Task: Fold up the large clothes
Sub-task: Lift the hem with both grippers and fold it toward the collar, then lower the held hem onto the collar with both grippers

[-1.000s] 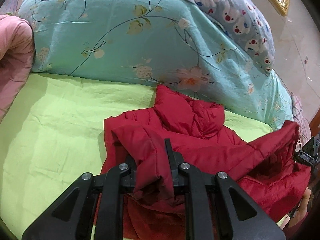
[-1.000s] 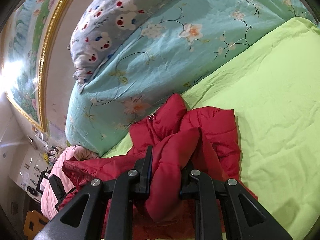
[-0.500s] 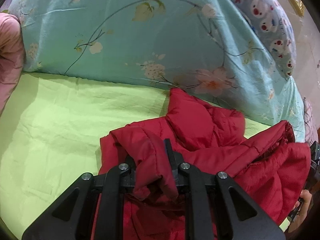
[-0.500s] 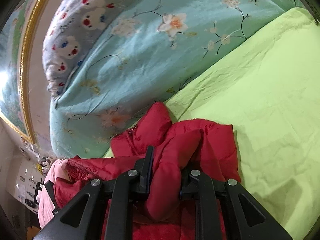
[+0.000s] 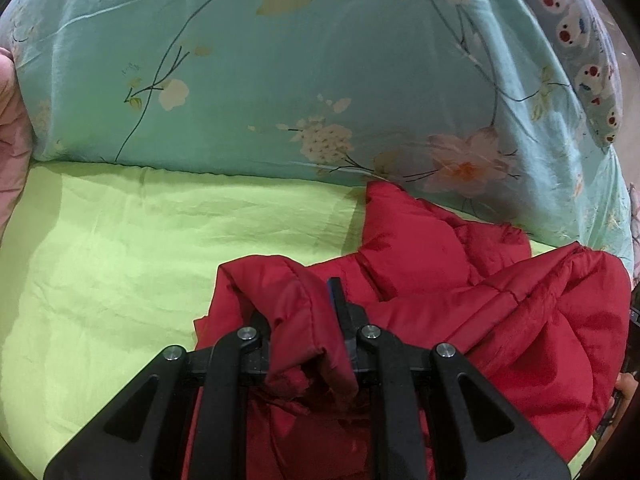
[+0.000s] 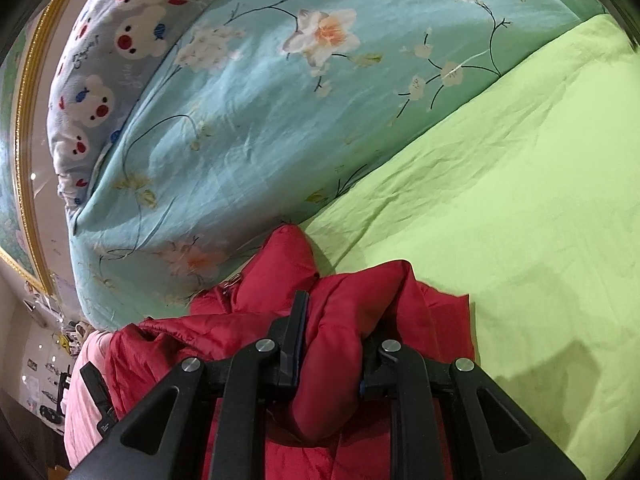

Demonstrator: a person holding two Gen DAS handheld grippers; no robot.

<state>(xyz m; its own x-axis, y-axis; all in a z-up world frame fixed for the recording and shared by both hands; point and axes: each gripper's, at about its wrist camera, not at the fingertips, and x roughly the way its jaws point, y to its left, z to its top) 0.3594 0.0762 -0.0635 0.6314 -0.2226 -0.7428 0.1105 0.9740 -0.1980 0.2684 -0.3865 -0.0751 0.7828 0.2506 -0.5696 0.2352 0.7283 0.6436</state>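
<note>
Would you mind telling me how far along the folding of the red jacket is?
Early stage. Each hand-held gripper, left and right, is clamped on a bunch of the red jacket, which lies rumpled on the green sheet. No neat fold shows; flattening and folding remain.

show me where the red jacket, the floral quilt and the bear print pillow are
red jacket (image 5: pixel 540 320), left wrist view, quilted body panel.
floral quilt (image 5: pixel 280 80), left wrist view, teal middle.
bear print pillow (image 6: pixel 100 80), right wrist view, its printed face.
</note>
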